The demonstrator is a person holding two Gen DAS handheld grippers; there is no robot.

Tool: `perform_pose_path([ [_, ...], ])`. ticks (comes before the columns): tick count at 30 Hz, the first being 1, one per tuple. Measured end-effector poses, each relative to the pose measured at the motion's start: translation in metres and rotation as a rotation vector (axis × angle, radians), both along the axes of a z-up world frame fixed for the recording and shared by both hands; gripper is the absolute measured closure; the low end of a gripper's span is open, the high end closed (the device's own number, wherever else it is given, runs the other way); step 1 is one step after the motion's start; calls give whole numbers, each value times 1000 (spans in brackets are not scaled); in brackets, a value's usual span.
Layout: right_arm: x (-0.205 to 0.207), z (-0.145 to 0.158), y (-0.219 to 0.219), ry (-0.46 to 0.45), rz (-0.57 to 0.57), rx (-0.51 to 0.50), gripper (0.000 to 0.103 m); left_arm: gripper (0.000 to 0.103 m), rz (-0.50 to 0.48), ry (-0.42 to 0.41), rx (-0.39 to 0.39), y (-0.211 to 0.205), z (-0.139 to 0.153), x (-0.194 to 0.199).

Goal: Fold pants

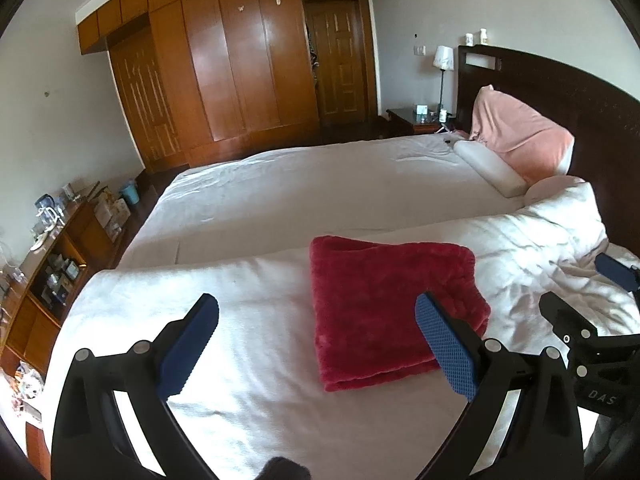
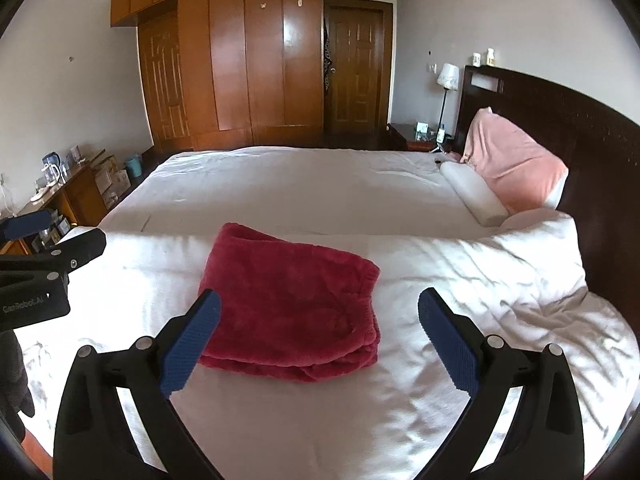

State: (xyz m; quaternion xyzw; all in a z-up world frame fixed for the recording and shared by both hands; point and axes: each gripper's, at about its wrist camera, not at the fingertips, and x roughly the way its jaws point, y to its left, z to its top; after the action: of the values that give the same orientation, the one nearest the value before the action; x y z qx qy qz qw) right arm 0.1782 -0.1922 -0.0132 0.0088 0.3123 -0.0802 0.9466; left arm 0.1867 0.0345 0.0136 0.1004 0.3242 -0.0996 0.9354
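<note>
The red fleece pants (image 1: 392, 304) lie folded in a thick rectangle on the white quilt (image 1: 260, 320); they also show in the right wrist view (image 2: 292, 304). My left gripper (image 1: 318, 344) is open and empty, held above the quilt with its right finger over the pants' near right edge. My right gripper (image 2: 320, 340) is open and empty, above the pants' near edge, its left finger overlapping their left corner. Each gripper appears at the edge of the other's view.
The quilt (image 2: 480, 280) is bunched and wrinkled at the right. A pink pillow (image 2: 516, 164) and a white bolster (image 2: 472, 192) lie by the dark headboard (image 2: 580, 128). A wooden sideboard (image 1: 52, 264) with clutter stands left; wardrobes (image 2: 248, 64) stand behind the bed.
</note>
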Motion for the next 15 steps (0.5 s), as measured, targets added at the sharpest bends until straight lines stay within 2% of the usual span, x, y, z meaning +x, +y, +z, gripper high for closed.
perform_pose_path([
  [8, -3, 1, 1, 4, 3, 5, 3, 5, 17, -6, 78, -12, -1, -10],
  [15, -4, 2, 3, 3, 3, 6, 3, 5, 7, 36, 62, -14, -3, -9],
])
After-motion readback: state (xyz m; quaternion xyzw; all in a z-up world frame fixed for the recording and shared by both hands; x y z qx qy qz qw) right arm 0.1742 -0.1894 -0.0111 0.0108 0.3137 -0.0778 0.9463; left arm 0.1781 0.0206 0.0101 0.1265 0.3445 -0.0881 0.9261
